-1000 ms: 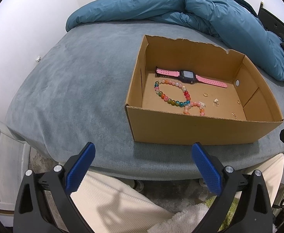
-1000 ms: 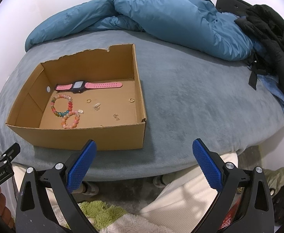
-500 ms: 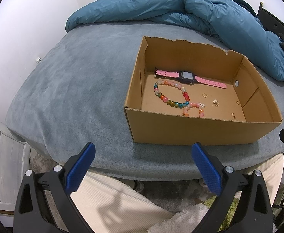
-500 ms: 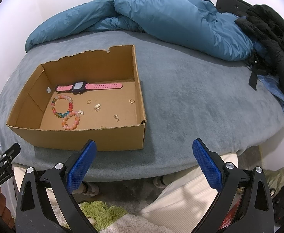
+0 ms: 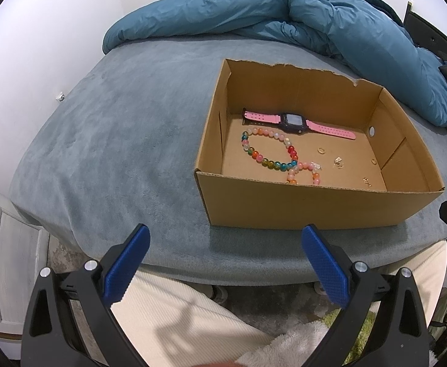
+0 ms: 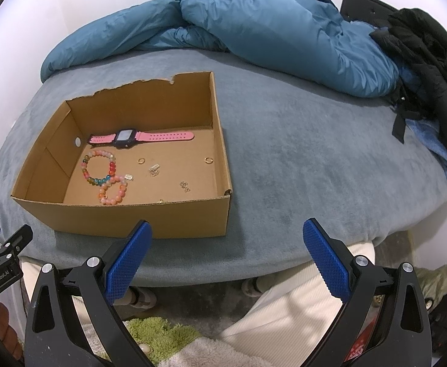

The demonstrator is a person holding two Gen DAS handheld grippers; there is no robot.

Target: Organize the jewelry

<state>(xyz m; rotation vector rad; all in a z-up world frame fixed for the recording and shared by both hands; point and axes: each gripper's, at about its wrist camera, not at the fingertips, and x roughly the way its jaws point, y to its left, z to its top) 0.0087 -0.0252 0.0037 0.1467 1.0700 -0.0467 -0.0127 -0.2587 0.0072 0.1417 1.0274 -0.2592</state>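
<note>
An open cardboard box (image 5: pixel 309 205) (image 6: pixel 137 217) sits on the grey-blue bed. Inside lie a pink watch (image 5: pixel 296 122) (image 6: pixel 137 137), a multicoloured bead bracelet (image 5: pixel 266 153) (image 6: pixel 99 168), a smaller pink bead bracelet (image 5: pixel 304 175) (image 6: pixel 113 190), gold rings (image 5: pixel 321 150) (image 6: pixel 208 160) and small earrings (image 6: pixel 154 169). My left gripper (image 5: pixel 225 246) is open and empty, before the box's near wall. My right gripper (image 6: pixel 226 241) is open and empty, near the box's right front corner.
A rumpled blue duvet (image 5: pixel 284 15) (image 6: pixel 254 27) lies along the far side of the bed. Black clothing (image 6: pixel 428 61) is piled at the right. The bed's front edge is just under both grippers, with my white trousers (image 5: pixel 177 321) and a green rug (image 6: pixel 150 336) below.
Both views have shifted very slightly toward the box. Nothing in the box has moved and both grippers stay open.
</note>
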